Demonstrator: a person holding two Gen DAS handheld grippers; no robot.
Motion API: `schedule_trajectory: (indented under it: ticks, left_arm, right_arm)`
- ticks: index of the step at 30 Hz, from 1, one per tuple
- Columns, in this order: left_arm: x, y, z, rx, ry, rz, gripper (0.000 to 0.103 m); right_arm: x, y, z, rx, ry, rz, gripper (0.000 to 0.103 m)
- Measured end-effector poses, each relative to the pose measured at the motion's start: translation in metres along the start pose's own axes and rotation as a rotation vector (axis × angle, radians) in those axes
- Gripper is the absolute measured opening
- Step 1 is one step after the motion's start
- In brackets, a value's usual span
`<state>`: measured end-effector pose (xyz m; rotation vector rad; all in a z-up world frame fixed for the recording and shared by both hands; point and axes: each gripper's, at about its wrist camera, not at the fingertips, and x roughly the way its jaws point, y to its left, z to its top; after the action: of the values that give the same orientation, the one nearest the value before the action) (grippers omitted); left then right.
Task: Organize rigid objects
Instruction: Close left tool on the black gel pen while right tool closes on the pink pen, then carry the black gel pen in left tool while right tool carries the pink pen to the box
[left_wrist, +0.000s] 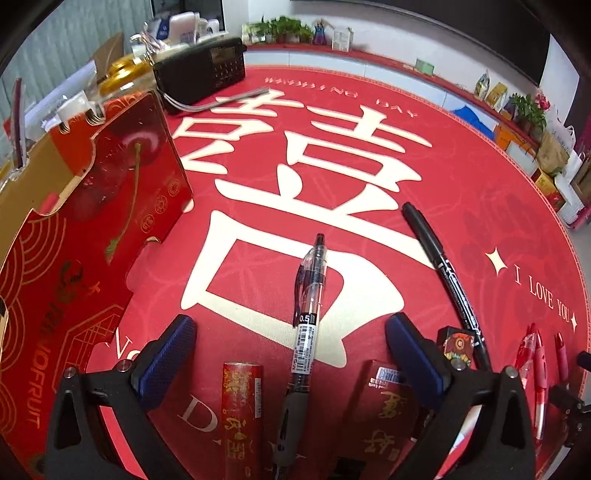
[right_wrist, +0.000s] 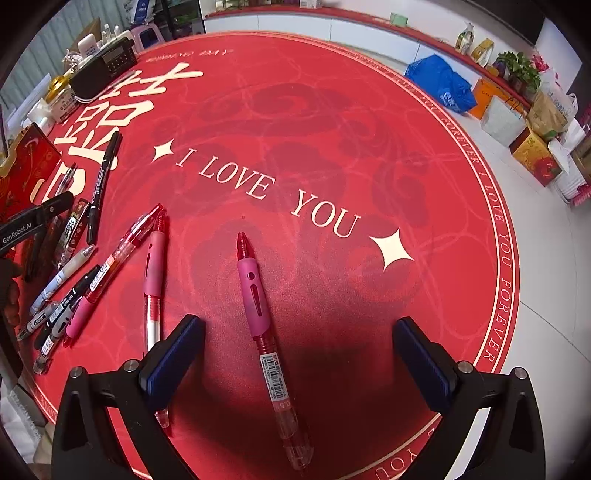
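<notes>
In the left wrist view my left gripper (left_wrist: 290, 339) is open above the red mat, and a black gel pen (left_wrist: 304, 328) lies between its fingers, untouched. A black marker (left_wrist: 443, 273) lies to the right, and red pens (left_wrist: 535, 365) lie further right. In the right wrist view my right gripper (right_wrist: 297, 343) is open over a red gel pen (right_wrist: 264, 332) lying lengthwise between its fingers. A second red pen (right_wrist: 153, 280) lies to the left, beside a cluster of several pens (right_wrist: 70, 291). The left gripper's body (right_wrist: 33, 225) shows at the left edge.
A red fruit box (left_wrist: 92, 221) stands at the left. A black radio (left_wrist: 201, 74) sits at the mat's far edge. A red tube (left_wrist: 242, 410) and a red packet (left_wrist: 384, 410) lie under the left gripper. Bags and boxes (right_wrist: 517, 118) stand on the floor at right.
</notes>
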<state>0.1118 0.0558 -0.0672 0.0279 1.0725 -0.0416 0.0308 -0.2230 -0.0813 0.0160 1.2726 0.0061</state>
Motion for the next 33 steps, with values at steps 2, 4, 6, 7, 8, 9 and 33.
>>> schedule_trajectory:
  ticks: [2, 4, 6, 7, 8, 9, 33]
  left_arm:
    - [0.001, -0.003, 0.003, 0.016, 0.034, -0.007, 0.098]
    - [-0.001, -0.007, 0.004, 0.043, 0.045, -0.02, 0.089]
    - [-0.003, -0.013, 0.006, 0.075, 0.057, -0.037, 0.078]
    - [-0.005, -0.016, 0.007, 0.093, 0.066, -0.048, 0.069]
    - [-0.007, -0.019, 0.007, 0.108, 0.071, -0.057, 0.053]
    - [-0.009, -0.021, 0.007, 0.124, 0.074, -0.064, 0.042]
    - [-0.127, -0.027, -0.017, 0.038, -0.185, -0.032, 0.013]
  right_arm:
    - [-0.005, 0.003, -0.001, -0.025, -0.006, 0.009, 0.089]
    - [-0.013, 0.011, -0.001, -0.069, -0.008, 0.023, 0.065]
    - [-0.016, 0.015, -0.001, -0.093, -0.002, 0.031, 0.043]
    - [-0.017, 0.016, -0.001, -0.099, -0.003, 0.035, 0.026]
    - [-0.017, 0.017, -0.001, -0.097, -0.005, 0.041, 0.012]
    - [-0.018, 0.016, -0.002, -0.089, -0.008, 0.057, 0.012]
    - [-0.085, 0.01, -0.012, 0.064, -0.204, 0.296, 0.012]
